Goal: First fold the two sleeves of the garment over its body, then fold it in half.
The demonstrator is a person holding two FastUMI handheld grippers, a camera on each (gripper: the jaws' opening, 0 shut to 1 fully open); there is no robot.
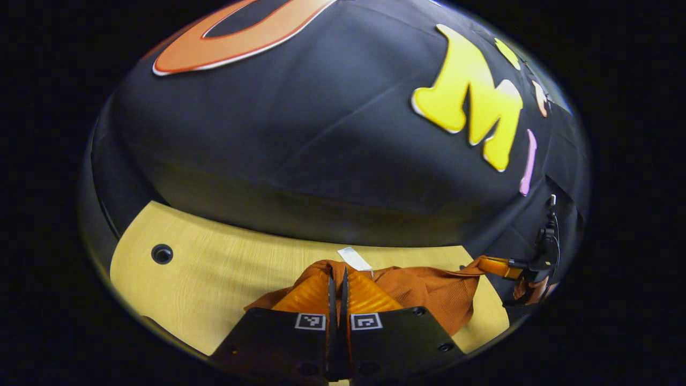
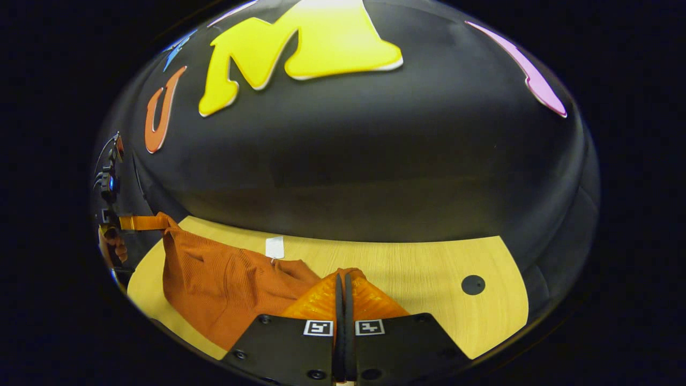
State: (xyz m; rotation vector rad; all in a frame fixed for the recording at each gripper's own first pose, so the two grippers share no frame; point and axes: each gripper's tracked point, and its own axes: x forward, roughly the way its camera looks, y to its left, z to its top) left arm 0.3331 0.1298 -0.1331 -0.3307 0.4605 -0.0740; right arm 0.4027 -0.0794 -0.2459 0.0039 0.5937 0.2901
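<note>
A rust-orange ribbed garment (image 1: pixel 429 292) is stretched between my two grippers above the wooden table (image 1: pixel 214 268). In the left gripper view my left gripper (image 1: pixel 337 274) is shut on one edge of the cloth, and the cloth runs right to my right gripper (image 1: pixel 485 264), which also pinches it. In the right gripper view my right gripper (image 2: pixel 343 277) is shut on the garment (image 2: pixel 214 279), whose far corner is held by my left gripper (image 2: pixel 155 221). A white label (image 2: pixel 274 247) sticks up from the cloth's upper edge. The sleeves cannot be told apart.
The light wooden table (image 2: pixel 418 268) has a round cable hole (image 1: pixel 162 253) on one side and a dark cap (image 2: pixel 473 284) on the other. The booth's black cloth wall (image 2: pixel 348 161) rises just behind the table. A hand (image 2: pixel 110 244) holds the far gripper.
</note>
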